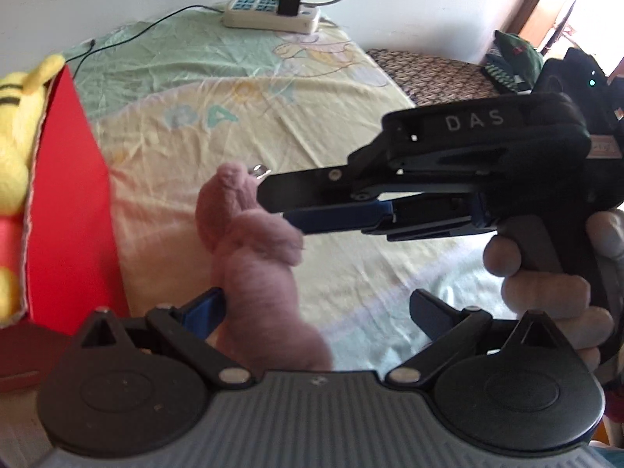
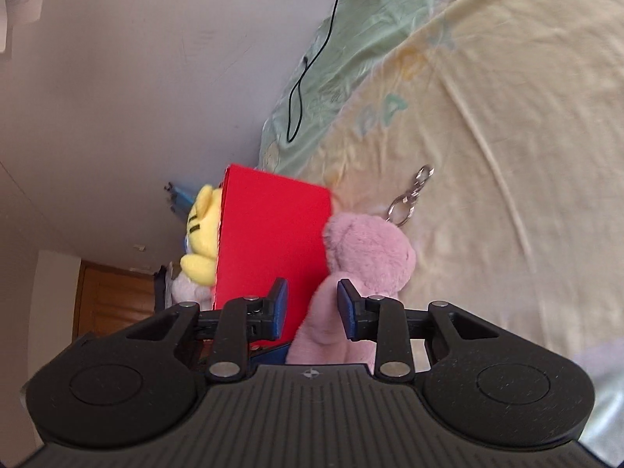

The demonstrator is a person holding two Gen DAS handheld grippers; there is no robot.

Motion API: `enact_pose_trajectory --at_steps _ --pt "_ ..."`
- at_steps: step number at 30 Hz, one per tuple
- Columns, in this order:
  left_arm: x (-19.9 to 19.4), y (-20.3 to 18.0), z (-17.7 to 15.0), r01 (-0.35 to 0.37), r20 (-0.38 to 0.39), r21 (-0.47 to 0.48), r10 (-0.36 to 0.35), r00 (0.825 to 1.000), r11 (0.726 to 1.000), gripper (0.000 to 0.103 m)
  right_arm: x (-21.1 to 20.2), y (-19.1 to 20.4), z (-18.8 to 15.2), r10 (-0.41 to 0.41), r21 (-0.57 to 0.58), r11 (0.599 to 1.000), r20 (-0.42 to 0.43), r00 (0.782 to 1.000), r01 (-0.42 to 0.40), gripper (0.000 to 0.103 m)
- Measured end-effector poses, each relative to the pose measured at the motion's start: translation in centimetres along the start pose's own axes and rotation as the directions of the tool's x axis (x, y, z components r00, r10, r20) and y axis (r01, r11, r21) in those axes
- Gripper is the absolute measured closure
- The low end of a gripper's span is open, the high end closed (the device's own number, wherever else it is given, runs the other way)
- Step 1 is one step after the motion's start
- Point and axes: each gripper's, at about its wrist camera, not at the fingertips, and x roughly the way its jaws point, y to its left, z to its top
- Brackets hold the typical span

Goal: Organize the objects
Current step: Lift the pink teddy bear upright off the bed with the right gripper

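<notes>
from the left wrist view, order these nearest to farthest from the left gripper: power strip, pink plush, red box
1. pink plush: between the left gripper fingers, just ahead.
2. red box: on the left side, a little farther.
3. power strip: far end of the bed, by the wall.

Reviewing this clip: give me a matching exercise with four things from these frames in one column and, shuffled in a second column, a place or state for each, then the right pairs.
Things:
1. pink plush toy
2. yellow plush toy
3. power strip
4. left gripper

Places or states:
A. inside the red box
B. at the far end of the bed, a black charger plugged in
C. fingers spread wide
D. between the fingers of the right gripper, a metal key ring at its head

Pairs: 1-D, 2-A, 3-B, 4-C
</notes>
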Motion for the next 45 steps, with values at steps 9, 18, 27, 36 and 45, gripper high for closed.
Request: enact_pose_trajectory --at_steps 9,18,27,36,45 --pt "1.3 2.4 -0.5 -0.074 -0.039 -0.062 0.071 0.997 0.995 0.018 1.7 0.0 -0.5 0.000 -0.023 1.000 -0.040 0.999 -0.001 0.068" --pt "3.3 4.1 -1.2 -0.095 -0.114 -0.087 0.085 0.990 0.992 0.050 0.8 -1.5 -0.9 0.053 0.020 0.998 -0.025 0.998 -0.052 0.065" --pt "3.6 3.8 -0.9 -0.138 -0.122 -0.047 0.131 0.984 0.989 0.062 0.2 -2.1 -1.2 0.123 0.048 0.991 0.002 0.992 -0.123 0.059" --pt "3.9 4.4 -0.5 -0.124 -0.138 -0.073 0.113 0.984 0.990 0.067 0.7 -4.0 -1.2 0.023 0.102 0.995 0.004 1.000 -0.023 0.060" --pt "4.4 3.8 0.1 -0.112 -0.137 -0.058 0.103 0.985 0.992 0.068 3.3 -4.7 -1.0 0.056 0.144 0.988 -0.030 0.998 -0.051 0.061"
